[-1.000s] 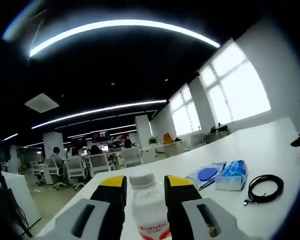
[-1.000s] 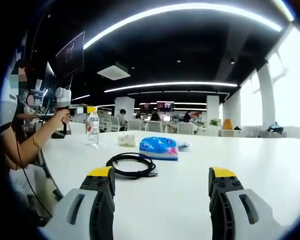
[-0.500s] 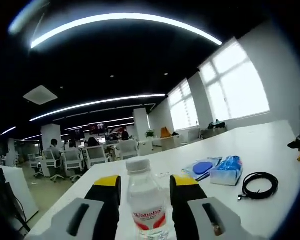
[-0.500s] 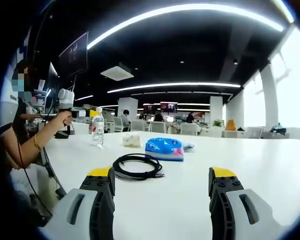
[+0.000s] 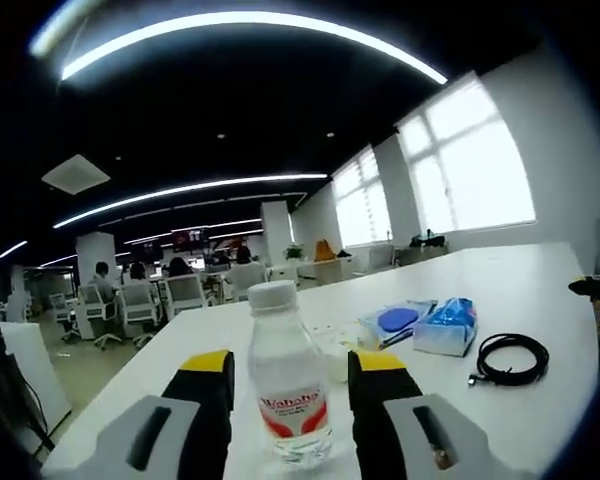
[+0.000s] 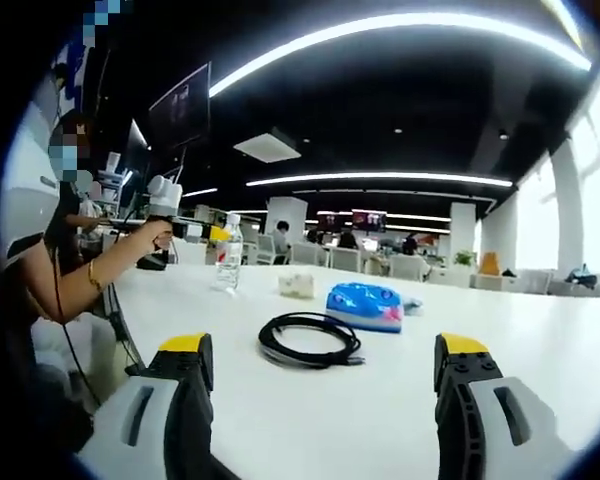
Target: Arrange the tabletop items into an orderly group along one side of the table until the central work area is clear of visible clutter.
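Near the table edge, the water bottle stands upright between the jaws of the left gripper; whether they press it I cannot tell. It is clear plastic with a white cap and a red label, writing too blurred. Wide bare table lies before the right gripper, whose jaws are spread. Farther lie a black cable coil and a blue tissue pack.

The bottle carries a red-and-white label reading "Wahaha". Print on the blue pack beside it is too small to read.
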`<state>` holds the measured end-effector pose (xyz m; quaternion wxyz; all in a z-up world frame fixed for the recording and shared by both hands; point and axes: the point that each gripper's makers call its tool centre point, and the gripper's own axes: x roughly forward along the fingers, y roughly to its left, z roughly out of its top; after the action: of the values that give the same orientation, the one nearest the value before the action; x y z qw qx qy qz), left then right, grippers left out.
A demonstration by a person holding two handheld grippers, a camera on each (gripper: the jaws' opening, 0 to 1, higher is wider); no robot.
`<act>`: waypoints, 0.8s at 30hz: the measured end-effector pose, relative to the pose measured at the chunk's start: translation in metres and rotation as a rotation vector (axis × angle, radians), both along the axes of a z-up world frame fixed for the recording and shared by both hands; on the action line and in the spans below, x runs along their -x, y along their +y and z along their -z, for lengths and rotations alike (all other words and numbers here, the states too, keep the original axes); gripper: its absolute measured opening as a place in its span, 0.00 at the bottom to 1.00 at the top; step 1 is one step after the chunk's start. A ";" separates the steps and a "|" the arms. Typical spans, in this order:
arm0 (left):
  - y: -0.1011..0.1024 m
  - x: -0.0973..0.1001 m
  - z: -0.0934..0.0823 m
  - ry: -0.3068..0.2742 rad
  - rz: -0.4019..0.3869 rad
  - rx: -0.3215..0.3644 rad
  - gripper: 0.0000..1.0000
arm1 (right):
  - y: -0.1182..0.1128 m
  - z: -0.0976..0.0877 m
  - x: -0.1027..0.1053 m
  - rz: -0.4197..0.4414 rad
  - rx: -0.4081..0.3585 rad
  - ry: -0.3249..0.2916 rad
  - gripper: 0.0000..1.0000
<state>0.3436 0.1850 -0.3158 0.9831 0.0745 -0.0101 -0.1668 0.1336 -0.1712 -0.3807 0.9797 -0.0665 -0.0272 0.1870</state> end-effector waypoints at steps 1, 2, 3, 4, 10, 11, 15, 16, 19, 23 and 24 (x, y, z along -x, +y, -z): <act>-0.001 0.000 0.002 0.006 0.007 -0.001 0.50 | 0.001 0.001 0.000 -0.003 0.002 0.003 0.91; -0.002 0.000 0.003 0.009 0.009 -0.002 0.51 | 0.001 0.001 0.000 -0.003 0.002 0.005 0.91; -0.003 0.000 0.005 0.012 0.009 -0.005 0.51 | 0.001 0.001 0.000 -0.002 0.002 0.006 0.91; -0.003 -0.001 0.006 0.013 0.009 -0.008 0.51 | 0.000 0.001 0.000 -0.002 0.002 0.005 0.92; -0.006 -0.003 0.013 0.042 0.010 -0.017 0.58 | -0.001 0.001 0.000 -0.001 0.004 0.007 0.94; -0.007 -0.004 0.014 0.048 0.011 -0.022 0.59 | 0.000 0.001 0.001 -0.003 0.005 0.007 0.95; -0.009 -0.005 0.020 0.066 0.019 -0.024 0.59 | 0.002 0.002 0.001 -0.015 -0.003 0.014 0.95; -0.009 -0.005 0.021 0.070 0.019 -0.025 0.59 | 0.003 0.002 0.001 -0.020 -0.006 0.015 0.95; -0.008 -0.008 0.025 0.087 0.016 -0.025 0.59 | 0.006 -0.002 0.003 -0.043 -0.012 0.008 0.95; -0.005 -0.011 0.028 0.104 0.016 -0.013 0.59 | 0.010 -0.011 0.006 -0.067 -0.015 -0.003 0.96; -0.004 -0.012 0.028 0.108 0.017 -0.013 0.59 | 0.011 -0.015 0.007 -0.075 -0.019 -0.008 0.96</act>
<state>0.3552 0.1806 -0.3440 0.9803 0.0717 0.0435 -0.1789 0.1268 -0.1602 -0.3661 0.9725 -0.0570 -0.0352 0.2232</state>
